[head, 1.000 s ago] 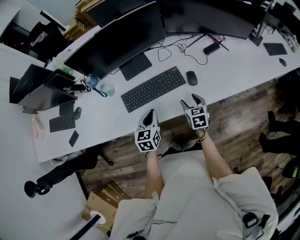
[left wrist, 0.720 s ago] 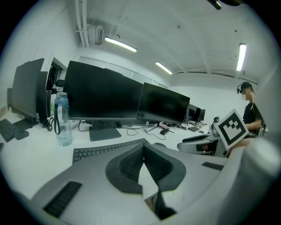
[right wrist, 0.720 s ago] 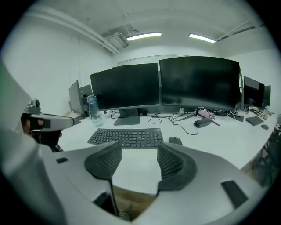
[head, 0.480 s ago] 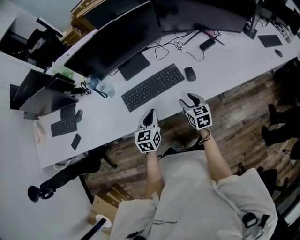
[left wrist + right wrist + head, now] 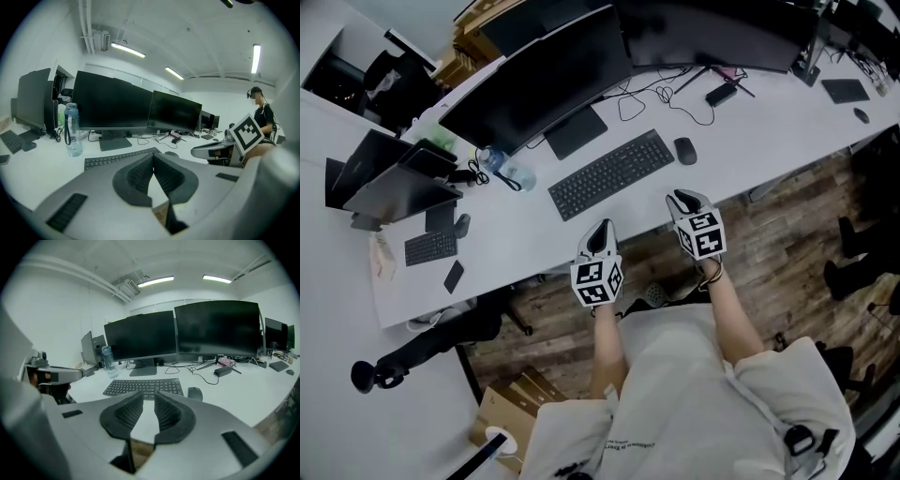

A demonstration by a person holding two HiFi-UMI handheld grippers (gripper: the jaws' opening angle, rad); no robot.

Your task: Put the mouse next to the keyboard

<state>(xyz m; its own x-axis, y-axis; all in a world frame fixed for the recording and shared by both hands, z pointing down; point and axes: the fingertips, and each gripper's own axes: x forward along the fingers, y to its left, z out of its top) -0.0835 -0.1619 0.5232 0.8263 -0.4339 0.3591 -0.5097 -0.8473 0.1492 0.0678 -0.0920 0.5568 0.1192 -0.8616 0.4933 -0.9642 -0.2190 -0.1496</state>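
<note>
A black mouse (image 5: 684,151) lies on the white desk (image 5: 769,141), just right of the black keyboard (image 5: 612,174) and a small gap apart from it. In the right gripper view the mouse (image 5: 195,393) sits ahead and slightly right of the jaws, beside the keyboard (image 5: 143,387). My right gripper (image 5: 685,199) hovers at the desk's front edge, below the mouse. Its jaws are closing, a narrow gap remains and nothing is between them. My left gripper (image 5: 600,233) is shut and empty at the front edge, below the keyboard (image 5: 119,158).
Two large dark monitors (image 5: 546,80) stand behind the keyboard, with cables and a power brick (image 5: 723,94). A water bottle (image 5: 494,165), laptops (image 5: 389,183) and a small keyboard (image 5: 429,247) lie to the left. Wooden floor (image 5: 787,225) shows below the desk edge. A person (image 5: 260,112) stands at the far right.
The right gripper's jaws have narrowed from wide apart to a thin gap. Both grippers stay near the desk's front edge; the left one remains shut.
</note>
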